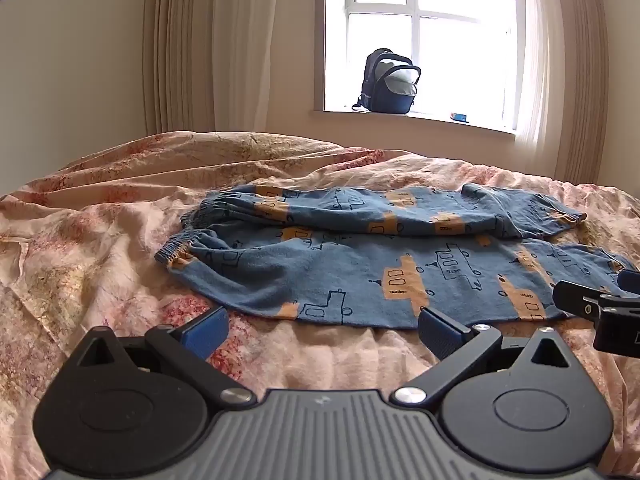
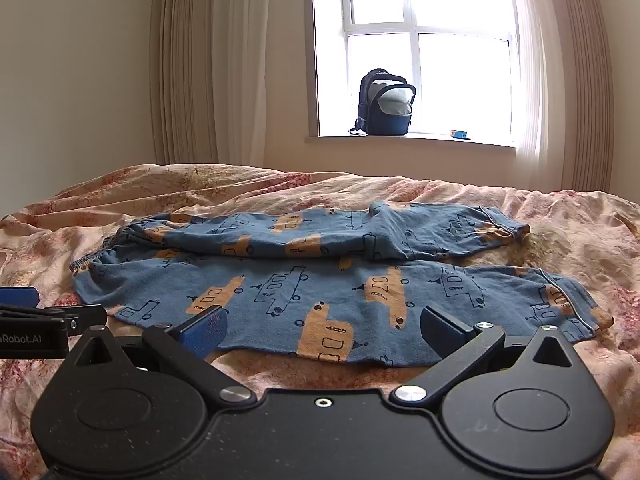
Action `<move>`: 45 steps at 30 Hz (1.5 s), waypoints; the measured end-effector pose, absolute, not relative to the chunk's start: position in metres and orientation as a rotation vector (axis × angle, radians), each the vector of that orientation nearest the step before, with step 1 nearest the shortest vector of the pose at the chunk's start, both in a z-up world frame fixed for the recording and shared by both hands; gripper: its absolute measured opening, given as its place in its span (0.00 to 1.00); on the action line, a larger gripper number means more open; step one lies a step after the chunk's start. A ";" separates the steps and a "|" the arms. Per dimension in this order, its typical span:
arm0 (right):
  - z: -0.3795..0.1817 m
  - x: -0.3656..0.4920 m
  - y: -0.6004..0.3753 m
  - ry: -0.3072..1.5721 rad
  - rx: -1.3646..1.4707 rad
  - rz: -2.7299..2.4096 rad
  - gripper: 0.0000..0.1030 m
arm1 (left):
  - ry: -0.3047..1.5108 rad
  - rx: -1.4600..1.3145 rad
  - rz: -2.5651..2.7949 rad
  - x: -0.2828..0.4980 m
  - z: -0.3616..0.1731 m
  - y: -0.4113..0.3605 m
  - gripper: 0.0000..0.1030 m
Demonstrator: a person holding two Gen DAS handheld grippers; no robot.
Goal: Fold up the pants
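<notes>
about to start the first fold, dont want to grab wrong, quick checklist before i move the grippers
1. Pants laid out on the bedspread, both legs side by side: ok.
2. Left gripper open, holding nothing: ok.
3. Right gripper open, holding nothing: ok.
4. Near edge of the pants between the right gripper's fingers: ok.
5. Far leg flat: not ok, it is creased near the cuff.
6. Waistband flat: cannot tell.

Small blue box on windowsill (image 2: 459, 134) too small to identify. Far leg of blue patterned cotton pants (image 2: 320, 280) partly hidden behind fold. Right gripper (image 1: 600, 312) cut off by left view's edge; finger spacing unclear there. Window panes overexposed.
</notes>
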State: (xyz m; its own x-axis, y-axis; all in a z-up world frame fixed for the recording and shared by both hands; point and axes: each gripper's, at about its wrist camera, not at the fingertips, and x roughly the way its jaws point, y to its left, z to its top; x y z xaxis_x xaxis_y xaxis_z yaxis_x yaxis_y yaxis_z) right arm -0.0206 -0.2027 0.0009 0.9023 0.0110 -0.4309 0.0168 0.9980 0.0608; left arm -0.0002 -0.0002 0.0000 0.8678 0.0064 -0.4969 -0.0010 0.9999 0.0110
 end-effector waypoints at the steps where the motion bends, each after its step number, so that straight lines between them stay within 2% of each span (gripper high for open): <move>1: 0.001 -0.020 -0.203 0.449 0.065 -0.002 1.00 | 0.520 0.010 0.006 0.000 0.000 0.000 1.00; 45: 0.000 -0.020 -0.203 0.456 0.069 -0.004 1.00 | 0.534 -0.009 0.007 0.001 -0.002 0.001 1.00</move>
State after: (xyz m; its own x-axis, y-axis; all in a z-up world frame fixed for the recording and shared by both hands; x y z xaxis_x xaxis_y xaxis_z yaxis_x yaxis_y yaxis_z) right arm -0.0197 -0.2029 -0.0004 0.8980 0.0114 -0.4399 0.0195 0.9977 0.0656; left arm 0.0012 0.0008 -0.0025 0.8606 0.0041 -0.5093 -0.0089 0.9999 -0.0071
